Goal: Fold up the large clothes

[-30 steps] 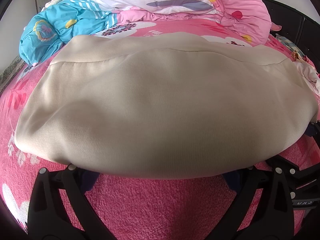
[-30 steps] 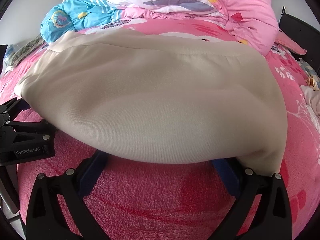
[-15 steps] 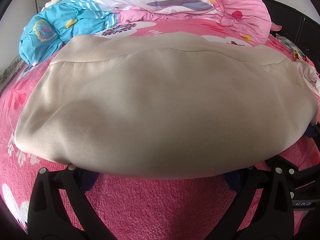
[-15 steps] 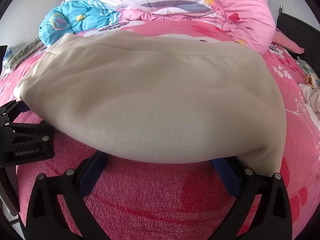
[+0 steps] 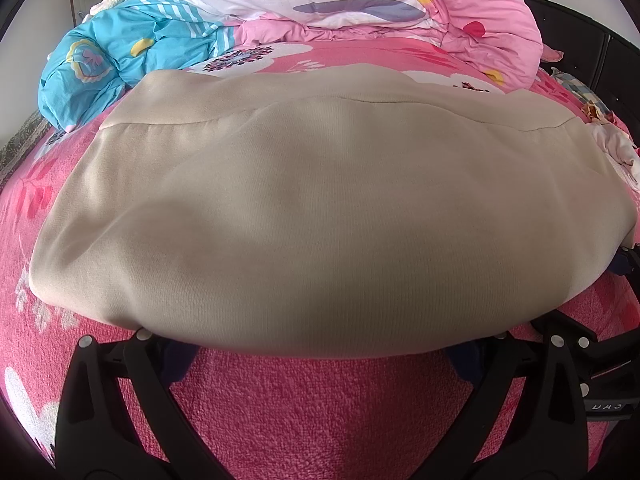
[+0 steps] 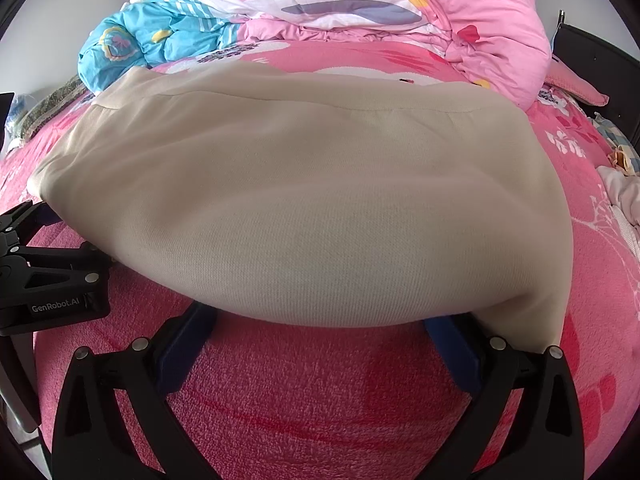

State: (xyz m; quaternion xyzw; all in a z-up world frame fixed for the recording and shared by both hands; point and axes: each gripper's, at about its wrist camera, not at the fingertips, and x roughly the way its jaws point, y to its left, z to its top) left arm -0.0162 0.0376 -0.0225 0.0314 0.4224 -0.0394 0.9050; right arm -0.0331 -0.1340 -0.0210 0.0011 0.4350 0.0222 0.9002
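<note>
A large beige garment (image 5: 320, 208) lies folded flat on the pink bed, its seam running across the far side. My left gripper (image 5: 320, 356) stands open at its near edge, and the blue pads are tucked under the cloth's hem. The right gripper (image 6: 320, 328) is open too, at the near right part of the garment (image 6: 320, 200), whose hem drapes over the right finger (image 6: 452, 344). The left gripper's body (image 6: 52, 280) shows at the left of the right wrist view. Neither gripper pinches the cloth.
A pink fleece blanket (image 5: 320, 412) covers the bed. A pink and white quilt (image 5: 360, 4) and a blue bundle of bedding (image 5: 120, 56) are heaped behind the garment. Small crumpled clothes (image 6: 624, 192) lie at the right edge, by a dark bed frame (image 6: 592, 64).
The right wrist view has shifted very slightly; the garment and the left gripper have stayed in place.
</note>
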